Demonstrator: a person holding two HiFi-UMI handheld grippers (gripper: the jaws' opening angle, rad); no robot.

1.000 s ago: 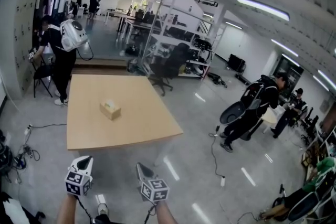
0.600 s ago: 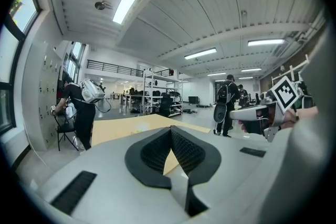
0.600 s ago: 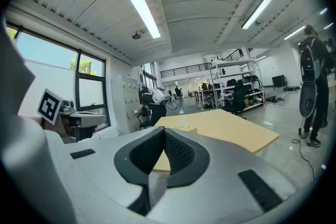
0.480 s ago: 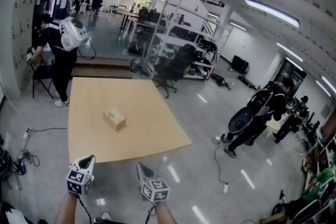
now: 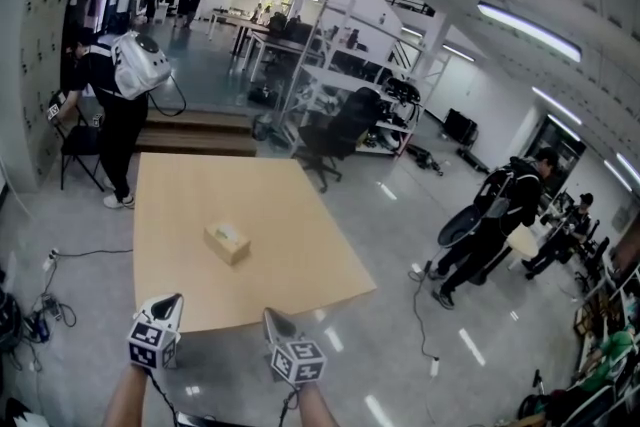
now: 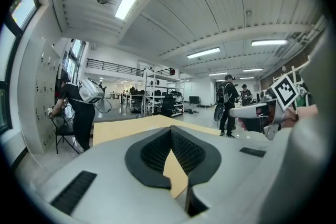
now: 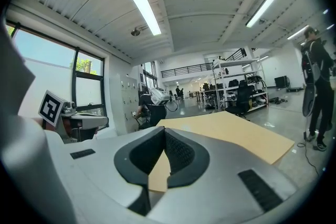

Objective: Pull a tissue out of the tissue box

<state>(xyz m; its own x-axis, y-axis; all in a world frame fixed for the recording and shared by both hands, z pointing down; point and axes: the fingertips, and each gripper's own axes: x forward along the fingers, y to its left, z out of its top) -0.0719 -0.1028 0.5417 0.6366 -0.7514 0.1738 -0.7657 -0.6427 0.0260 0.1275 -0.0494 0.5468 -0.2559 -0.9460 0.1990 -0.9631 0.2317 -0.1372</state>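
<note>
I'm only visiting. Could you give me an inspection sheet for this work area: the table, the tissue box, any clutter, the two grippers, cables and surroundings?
Surface: light wooden table, bare apart from one box.
Job's things: tissue box near the table's middle, apart from both grippers; too small to tell whether a tissue sticks out.
Clutter: nothing seen on the table.
Grippers: left gripper and right gripper at the table's near side, both shut, nothing between the jaws.
Cables: floor cable left of the table; second cable on the right.
Surroundings: person with a backpack beyond the far left corner, office chair, shelving, more people on the right.
</note>
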